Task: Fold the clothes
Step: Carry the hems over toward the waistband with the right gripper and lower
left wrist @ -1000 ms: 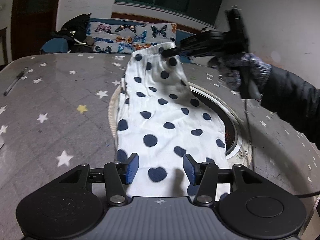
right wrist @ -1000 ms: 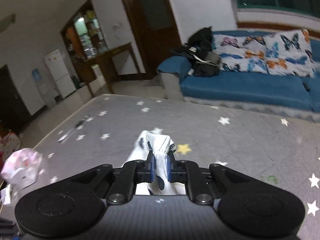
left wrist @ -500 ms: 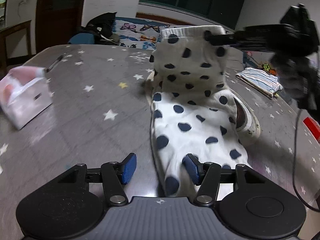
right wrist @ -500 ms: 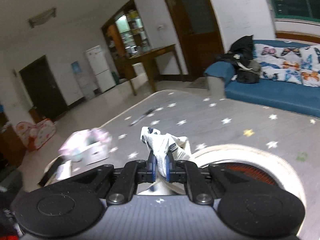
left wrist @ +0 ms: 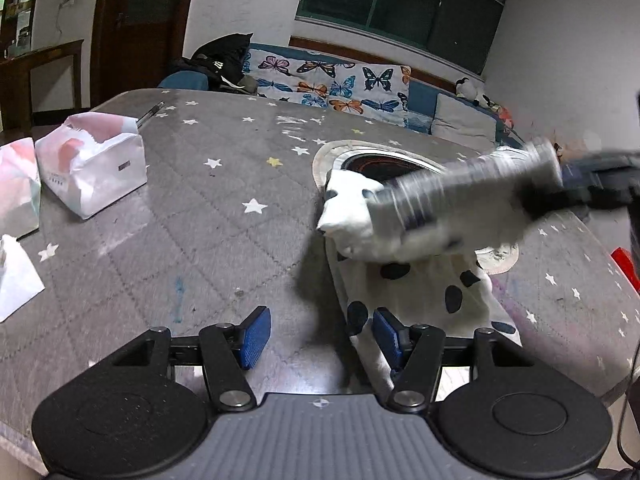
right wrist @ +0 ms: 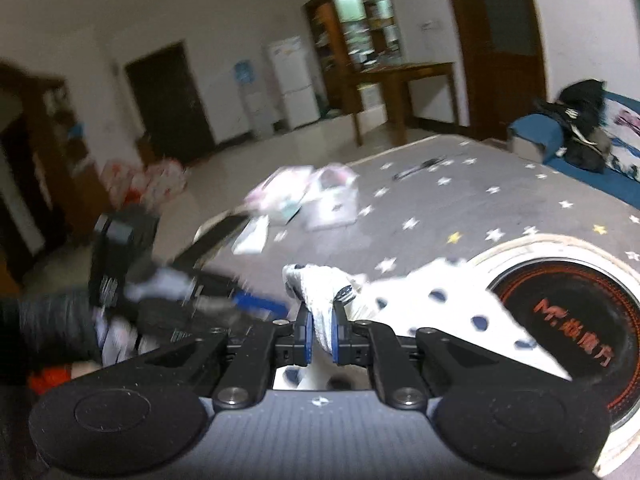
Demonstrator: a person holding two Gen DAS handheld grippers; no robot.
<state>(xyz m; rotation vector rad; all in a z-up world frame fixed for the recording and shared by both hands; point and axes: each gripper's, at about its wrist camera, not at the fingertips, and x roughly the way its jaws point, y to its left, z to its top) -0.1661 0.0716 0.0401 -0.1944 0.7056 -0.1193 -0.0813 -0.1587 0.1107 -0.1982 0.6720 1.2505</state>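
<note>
A white garment with dark polka dots (left wrist: 420, 284) lies on the grey star-patterned table (left wrist: 200, 240), its far end lifted and doubled toward me. My right gripper (right wrist: 321, 334) is shut on that lifted edge (right wrist: 320, 284); in the left wrist view it shows as a blurred bar (left wrist: 472, 196) crossing above the cloth. My left gripper (left wrist: 318, 336) is open and empty at the garment's near left edge, its right pad (left wrist: 386, 336) touching the cloth. The left gripper also shows blurred in the right wrist view (right wrist: 192, 304).
A round inset burner (left wrist: 384, 164) with a pale rim sits in the table under the garment's far end. Tissue packs (left wrist: 92, 168) and a white sheet (left wrist: 16, 280) lie at the left. A pen (left wrist: 150, 112) lies far left. A blue sofa (left wrist: 340, 84) stands behind.
My right gripper has swung the garment's held end down and toward the near side, doubling the cloth over. My left gripper has shifted left, so the cloth now lies by its right pad.
</note>
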